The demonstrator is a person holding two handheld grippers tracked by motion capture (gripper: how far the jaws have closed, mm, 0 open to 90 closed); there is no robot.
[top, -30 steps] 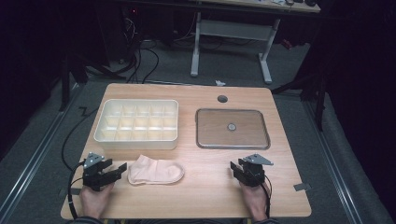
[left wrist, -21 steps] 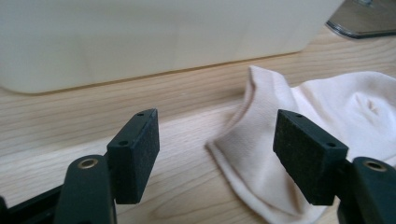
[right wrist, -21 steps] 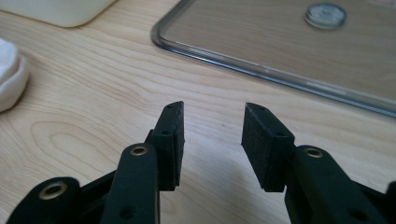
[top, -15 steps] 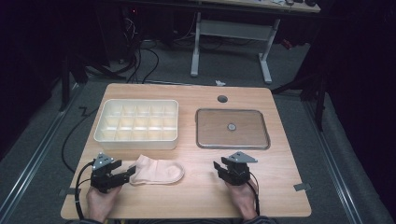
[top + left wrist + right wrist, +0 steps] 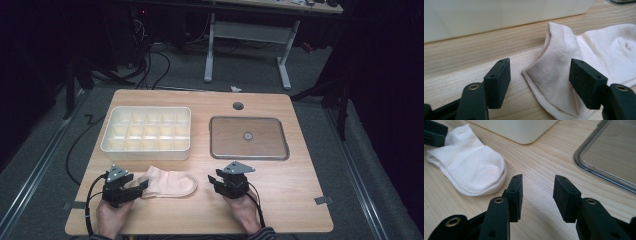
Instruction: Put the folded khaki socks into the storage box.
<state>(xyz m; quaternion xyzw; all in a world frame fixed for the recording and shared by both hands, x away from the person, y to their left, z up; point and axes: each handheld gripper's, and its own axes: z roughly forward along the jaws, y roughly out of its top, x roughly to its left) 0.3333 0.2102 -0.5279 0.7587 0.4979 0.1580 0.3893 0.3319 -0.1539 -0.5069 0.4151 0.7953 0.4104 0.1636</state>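
Note:
A pale pink ankle sock (image 5: pixel 169 182) lies flat near the table's front edge, cuff to the left. My left gripper (image 5: pixel 141 187) sits at that cuff with its jaws open. In the left gripper view the ribbed cuff (image 5: pixel 549 62) lies between the pads (image 5: pixel 499 80), which do not press on it. My right gripper (image 5: pixel 214 181) stands open just right of the sock's toe, with bare wood between its jaws (image 5: pixel 537 195). The sock (image 5: pixel 474 167) lies to its left in the right gripper view.
A cream divided tray (image 5: pixel 147 132) stands behind the sock. A shallow metal tray (image 5: pixel 248 137) lies at the back right. The wooden table (image 5: pixel 300 200) has a cable hole (image 5: pixel 238 106) near its far edge.
My right gripper has slid left toward the sock's toe. My left gripper has edged right up to the cuff.

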